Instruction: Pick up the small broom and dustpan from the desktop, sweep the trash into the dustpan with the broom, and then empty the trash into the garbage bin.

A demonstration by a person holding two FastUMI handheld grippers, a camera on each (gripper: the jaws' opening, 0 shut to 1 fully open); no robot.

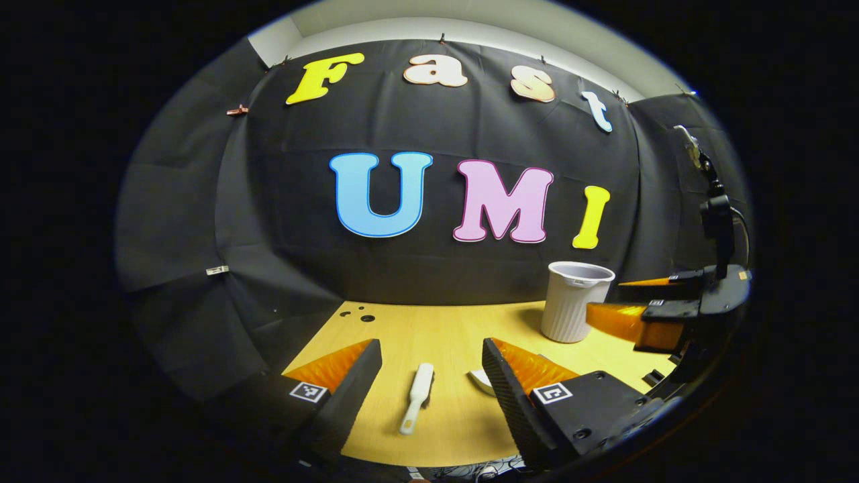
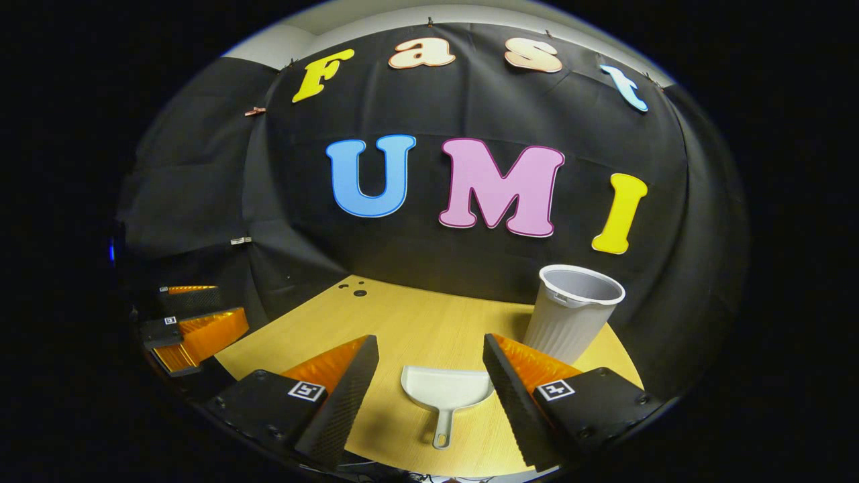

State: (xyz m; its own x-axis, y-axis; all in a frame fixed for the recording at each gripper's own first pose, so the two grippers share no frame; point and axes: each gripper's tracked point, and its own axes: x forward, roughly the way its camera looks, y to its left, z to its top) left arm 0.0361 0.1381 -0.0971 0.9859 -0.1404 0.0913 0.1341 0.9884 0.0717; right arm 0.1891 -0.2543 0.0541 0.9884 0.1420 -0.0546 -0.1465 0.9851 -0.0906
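A small white broom (image 1: 417,397) lies on the wooden desktop (image 1: 429,322), handle toward me, between the spread fingers of my open left gripper (image 1: 431,354). An edge of the white dustpan (image 1: 481,382) peeks out beside the left gripper's right-hand finger. In the right gripper view the white dustpan (image 2: 445,392) lies flat with its handle pointing at me, framed by my open right gripper (image 2: 429,352). The ribbed white garbage bin (image 2: 572,311) stands upright at the back right. The right gripper (image 1: 647,305) shows far right in the left gripper view; the left gripper (image 2: 194,322) shows far left in the right one. I see no trash.
The garbage bin (image 1: 574,300) stands near the back wall. Small dark holes (image 2: 354,289) mark the desktop's far left corner. Black cloth walls close the booth behind and at the sides. A stand with a cable (image 1: 715,215) rises at the far right.
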